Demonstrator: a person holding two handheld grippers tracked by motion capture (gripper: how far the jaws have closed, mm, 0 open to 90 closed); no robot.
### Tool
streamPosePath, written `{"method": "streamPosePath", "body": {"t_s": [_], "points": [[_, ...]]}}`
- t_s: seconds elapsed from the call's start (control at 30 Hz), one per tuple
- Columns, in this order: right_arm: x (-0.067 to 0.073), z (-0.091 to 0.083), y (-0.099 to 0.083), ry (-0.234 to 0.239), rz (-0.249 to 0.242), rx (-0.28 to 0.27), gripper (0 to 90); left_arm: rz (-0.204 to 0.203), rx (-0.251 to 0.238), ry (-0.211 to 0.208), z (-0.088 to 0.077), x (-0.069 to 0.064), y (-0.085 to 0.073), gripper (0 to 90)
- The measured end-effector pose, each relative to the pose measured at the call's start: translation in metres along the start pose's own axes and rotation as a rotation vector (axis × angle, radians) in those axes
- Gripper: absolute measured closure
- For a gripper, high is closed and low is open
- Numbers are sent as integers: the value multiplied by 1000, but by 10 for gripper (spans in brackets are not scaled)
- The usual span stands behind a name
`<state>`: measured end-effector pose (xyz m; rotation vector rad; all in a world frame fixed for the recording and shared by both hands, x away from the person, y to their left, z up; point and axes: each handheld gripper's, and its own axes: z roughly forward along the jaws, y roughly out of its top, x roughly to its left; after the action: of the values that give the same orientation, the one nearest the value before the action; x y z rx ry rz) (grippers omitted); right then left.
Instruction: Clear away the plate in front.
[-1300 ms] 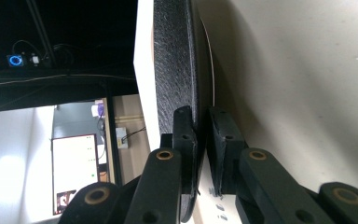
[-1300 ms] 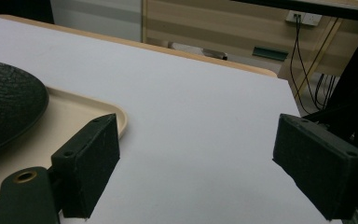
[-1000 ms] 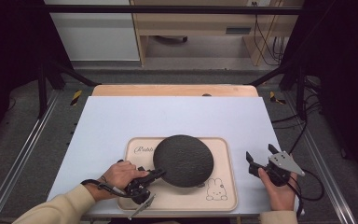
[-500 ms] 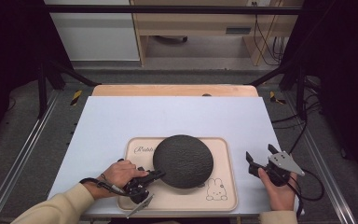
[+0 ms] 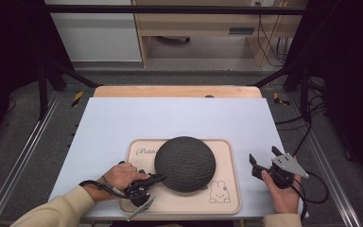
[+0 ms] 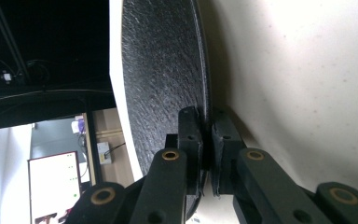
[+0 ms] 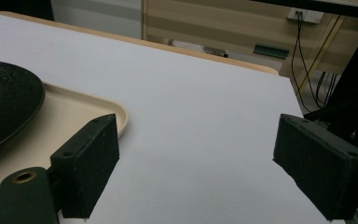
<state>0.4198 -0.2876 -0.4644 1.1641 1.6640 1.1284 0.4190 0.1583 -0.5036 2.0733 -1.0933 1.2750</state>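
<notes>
A round black plate (image 5: 185, 163) with a rough, pebbled surface lies on a beige tray (image 5: 227, 165), which sits on the pale table top (image 5: 179, 118) near the person's edge. The tray carries a script word at its far left corner and a small rabbit drawing (image 5: 219, 193) at its near right corner, just beside the plate's rim.

The left gripper (image 5: 157, 178) lies low over the near left part of the tray, held by the left hand (image 5: 120, 176), and its jaws are pinched on the plate's near left rim. In the left gripper view the two black pads (image 6: 189, 135) press from either side on the thin edge of the plate (image 6: 163, 84), with the tray's pale surface (image 6: 298, 84) beyond.

The right gripper (image 5: 263, 160) is held in the right hand (image 5: 280, 191) over the bare table to the right of the tray, apart from it. Its jaws stand spread wide with nothing between them; in the right gripper view the pads (image 7: 95, 158) frame bare table, and the tray's corner (image 7: 116, 116) and the plate's edge (image 7: 9, 102) lie to the left
</notes>
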Motion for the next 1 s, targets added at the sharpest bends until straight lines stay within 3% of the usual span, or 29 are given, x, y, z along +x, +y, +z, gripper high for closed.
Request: {"method": "streamPosePath", "body": {"t_s": [0.63, 1.0], "points": [[0, 0, 0, 2, 5, 0, 139, 4, -9, -3, 0, 2, -2, 794], [0, -1, 0, 2, 8, 2, 137, -13, -9, 8, -4, 2, -7, 751]]}}
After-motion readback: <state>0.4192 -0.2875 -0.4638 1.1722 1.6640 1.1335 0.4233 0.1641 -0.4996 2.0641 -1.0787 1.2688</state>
